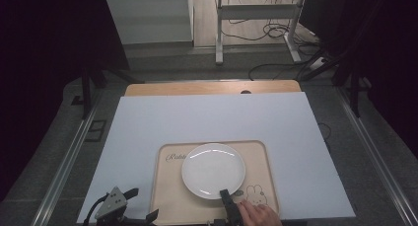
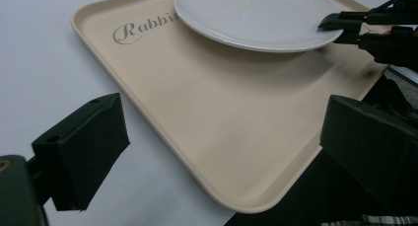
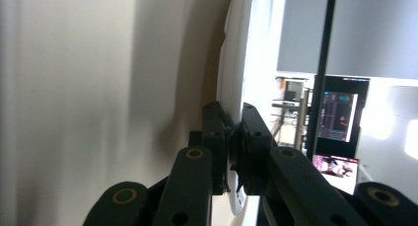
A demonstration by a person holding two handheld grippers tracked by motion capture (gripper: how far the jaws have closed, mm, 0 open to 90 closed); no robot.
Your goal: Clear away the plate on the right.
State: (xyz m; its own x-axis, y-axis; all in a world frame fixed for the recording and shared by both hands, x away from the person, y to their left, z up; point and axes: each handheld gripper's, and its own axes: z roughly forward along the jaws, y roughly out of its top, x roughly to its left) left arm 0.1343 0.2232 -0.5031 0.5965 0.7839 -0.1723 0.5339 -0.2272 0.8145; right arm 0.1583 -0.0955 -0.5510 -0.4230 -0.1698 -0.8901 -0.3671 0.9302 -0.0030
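High view | right hand-held gripper [image 1: 225, 193] clamps plate [image 1: 213, 170] rim | left hand-held gripper [image 1: 132, 206] wide.

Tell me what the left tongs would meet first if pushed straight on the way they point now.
Probably the beige tray: the left tongs, open, point across its near corner toward the white plate, which the right tongs grip. Depth is unclear.
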